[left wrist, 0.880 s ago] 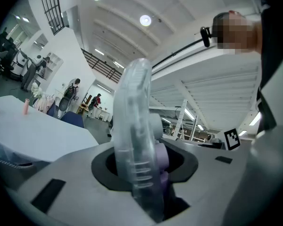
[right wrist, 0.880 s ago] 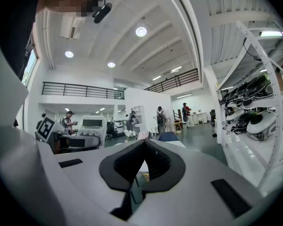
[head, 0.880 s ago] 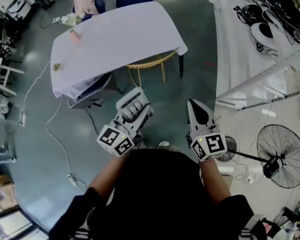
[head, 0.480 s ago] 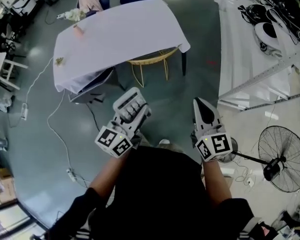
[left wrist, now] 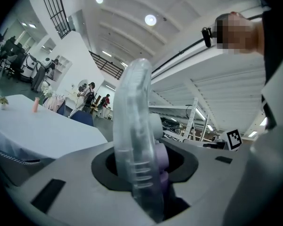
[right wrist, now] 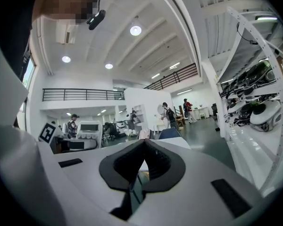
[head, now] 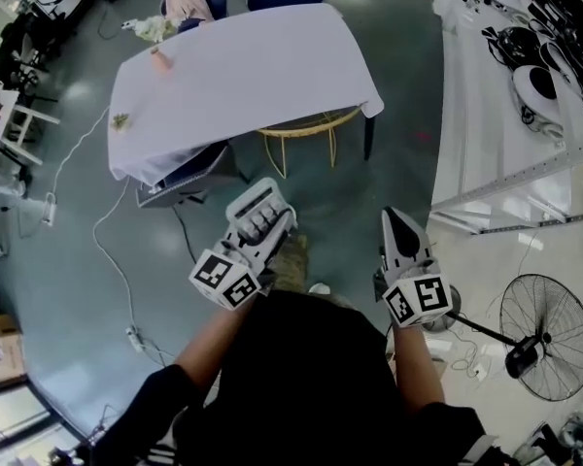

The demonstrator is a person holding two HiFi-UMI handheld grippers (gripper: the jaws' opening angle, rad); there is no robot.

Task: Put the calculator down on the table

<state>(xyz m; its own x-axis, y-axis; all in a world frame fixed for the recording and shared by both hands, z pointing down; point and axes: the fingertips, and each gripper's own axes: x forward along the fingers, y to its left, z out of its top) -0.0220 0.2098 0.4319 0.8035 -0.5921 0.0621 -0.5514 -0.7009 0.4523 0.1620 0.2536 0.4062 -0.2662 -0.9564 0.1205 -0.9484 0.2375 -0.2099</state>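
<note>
Head view: the left hand-held gripper (head: 263, 240) pinches the calculator (head: 259, 209), keys facing up, above the grey floor (head: 68, 260). To its right, the right hand-held gripper (head: 396, 219) is pressed together with nothing in it. Farther off stands the white-draped counter (head: 243, 71), well apart from the calculator, a yellow-framed chair (head: 306, 124) under its near edge.

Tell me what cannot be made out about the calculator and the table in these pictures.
- Calculator face: the left gripper view shows only its edge; in the head view the keys are too small to read.
- Pink thing and green thing on the table: head view, too small to name.
</note>
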